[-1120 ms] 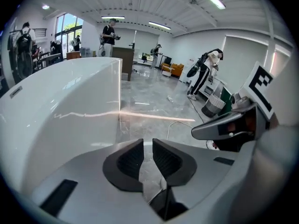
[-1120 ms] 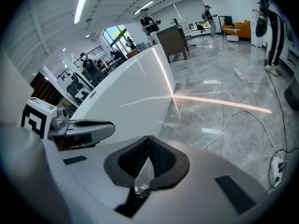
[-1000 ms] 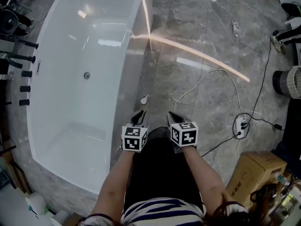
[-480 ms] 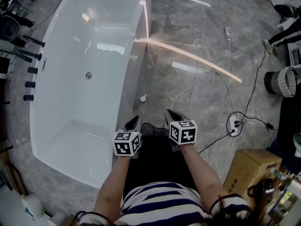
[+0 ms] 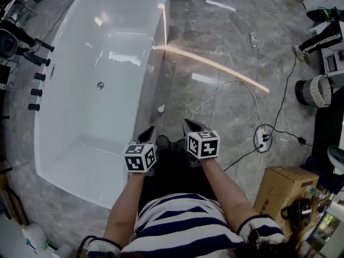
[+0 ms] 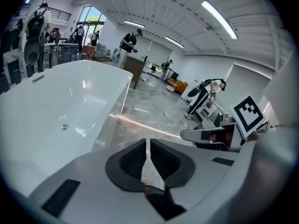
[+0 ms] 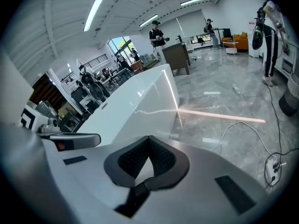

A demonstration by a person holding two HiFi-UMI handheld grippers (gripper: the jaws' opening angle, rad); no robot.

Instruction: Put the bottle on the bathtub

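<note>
A small white bottle stands on the grey floor, close to the right side of the white bathtub. My left gripper is held above my lap, a short way nearer to me than the bottle, its jaws shut with nothing between them. My right gripper is beside it, also shut and holding nothing. In the left gripper view the bathtub fills the left side beyond the left gripper. In the right gripper view the bathtub lies ahead of the right gripper. Neither gripper view shows the bottle clearly.
Dark tap fittings line the tub's left side. A white cable runs over the floor to a power strip on the right. A cardboard box stands at lower right and a round bin further back. People stand in the far room.
The view has pulled back, so more of the tub shows and the bottle sits higher in the picture. Both grippers shifted slightly left and stay shut.
</note>
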